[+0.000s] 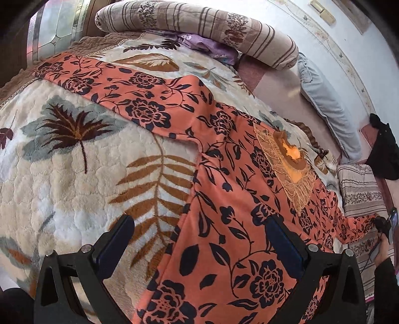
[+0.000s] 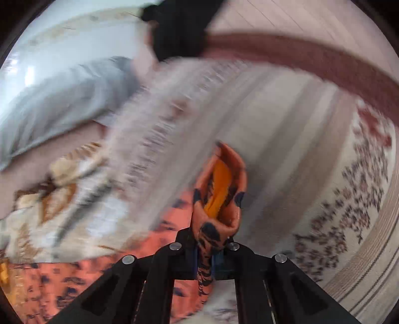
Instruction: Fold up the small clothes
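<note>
The orange long-sleeved garment printed with dark navy flowers [image 1: 224, 189] lies spread flat on the cream plush bed blanket patterned with brown and grey leaves [image 1: 62, 174], neck trim of gold lace uppermost. One sleeve runs toward the striped bolster cushion [image 1: 199, 22] at the head of the bed; the other reaches toward the far right edge.

My right gripper [image 2: 205, 249] is clamped on the cuff end of that right sleeve [image 2: 219, 189], the cloth bunched between the closed jaws with its yellow-orange lining showing. I judge this hold is taken at the cuff so the sleeve can be carried across the body for the first fold. The right view is blurred, so finer detail of the grip cannot be confirmed.

My left gripper [image 1: 199, 241] hangs above the lower body of the garment, jaws wide apart, nothing between them and no contact visible. It straddles the garment's side edge, likely placed to pin or take the hem.

Room: the blanket to the left of the garment is bare and offers space. On the right, a striped folded quilt [image 1: 361, 192] and a grey pillow [image 1: 324, 104] crowd the bed edge near the held sleeve.
</note>
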Tool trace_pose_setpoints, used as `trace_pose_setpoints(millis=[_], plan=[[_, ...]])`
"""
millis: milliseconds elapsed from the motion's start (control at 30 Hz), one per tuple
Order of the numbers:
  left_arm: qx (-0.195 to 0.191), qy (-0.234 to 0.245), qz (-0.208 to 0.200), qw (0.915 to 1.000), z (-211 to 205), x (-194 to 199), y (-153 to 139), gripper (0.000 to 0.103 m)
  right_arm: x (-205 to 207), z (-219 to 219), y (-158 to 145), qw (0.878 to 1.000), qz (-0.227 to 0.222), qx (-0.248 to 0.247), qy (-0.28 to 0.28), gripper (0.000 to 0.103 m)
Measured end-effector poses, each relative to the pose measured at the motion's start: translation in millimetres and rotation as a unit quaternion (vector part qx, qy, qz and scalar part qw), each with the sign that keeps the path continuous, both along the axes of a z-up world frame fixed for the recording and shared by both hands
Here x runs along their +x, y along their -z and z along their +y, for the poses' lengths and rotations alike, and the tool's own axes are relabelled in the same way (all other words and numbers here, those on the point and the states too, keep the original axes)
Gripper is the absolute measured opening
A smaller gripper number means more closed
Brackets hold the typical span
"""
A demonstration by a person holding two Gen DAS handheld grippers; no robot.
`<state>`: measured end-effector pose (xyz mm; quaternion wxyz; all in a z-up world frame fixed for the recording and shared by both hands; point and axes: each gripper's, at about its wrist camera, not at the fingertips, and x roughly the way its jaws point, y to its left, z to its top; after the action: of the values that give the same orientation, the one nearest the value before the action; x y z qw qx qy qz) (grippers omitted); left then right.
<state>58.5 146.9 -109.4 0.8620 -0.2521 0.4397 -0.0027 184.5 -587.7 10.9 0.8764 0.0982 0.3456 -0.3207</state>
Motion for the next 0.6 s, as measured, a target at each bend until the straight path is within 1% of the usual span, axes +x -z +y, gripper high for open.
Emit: trace_pose_setpoints(millis=[67, 100, 167, 200, 233, 267, 300, 333, 367, 400, 467, 500, 533, 567, 600], plan=[[-0.017, -0.006, -0.006, 0.9998, 11, -1, 3, 0.103, 8, 51, -33, 0.997, -0.046, 0.009, -0.065, 0.006], [-0.024, -0.009, -0.011, 0.9996, 15, -3, 3, 0.103, 10, 79, -49, 0.992, -0.072, 0.023, -0.097, 0.006], [-0.029, -0.019, -0.020, 0.9992, 24, -7, 1, 0.103, 12, 148, -84, 0.975, -0.125, 0.061, -0.171, 0.006], [-0.030, -0.023, -0.024, 0.9990, 28, -10, 0, 0.103, 12, 181, -98, 0.963, -0.152, 0.085, -0.206, 0.006], [-0.033, -0.025, -0.029, 0.9987, 33, -12, -2, 0.103, 11, 220, -109, 0.948, -0.174, 0.112, -0.242, 0.006], [-0.036, -0.029, -0.035, 0.9983, 37, -15, -5, 0.103, 13, 254, -115, 0.933, -0.187, 0.134, -0.275, 0.006], [-0.035, -0.033, -0.040, 0.9980, 41, -17, -7, 0.103, 12, 291, -117, 0.918, -0.201, 0.155, -0.304, 0.006], [-0.033, -0.035, -0.044, 0.9979, 45, -20, -9, 0.103, 14, 320, -113, 0.906, -0.207, 0.180, -0.322, 0.006], [-0.031, -0.036, -0.048, 0.9977, 49, -22, -10, 0.103, 16, 352, -103, 0.892, -0.206, 0.214, -0.342, 0.006], [-0.028, -0.039, -0.051, 0.9976, 52, -25, -12, 0.103, 18, 380, -88, 0.880, -0.199, 0.244, -0.354, 0.006], [-0.021, -0.044, -0.055, 0.9973, 59, -30, -13, 0.103, 22, 421, -51, 0.869, -0.183, 0.289, -0.357, 0.007], [-0.019, -0.046, -0.054, 0.9973, 62, -30, -13, 0.103, 27, 440, -25, 0.865, -0.163, 0.309, -0.361, 0.013], [-0.018, -0.048, -0.052, 0.9973, 64, -31, -12, 0.103, 37, 458, 5, 0.861, -0.133, 0.319, -0.373, 0.022], [-0.018, -0.050, -0.050, 0.9973, 67, -30, -11, 0.103, 49, 471, 38, 0.866, -0.088, 0.315, -0.378, 0.059], [-0.019, -0.051, -0.046, 0.9974, 68, -30, -10, 0.103, 55, 482, 74, 0.872, -0.035, 0.311, -0.376, 0.084]])
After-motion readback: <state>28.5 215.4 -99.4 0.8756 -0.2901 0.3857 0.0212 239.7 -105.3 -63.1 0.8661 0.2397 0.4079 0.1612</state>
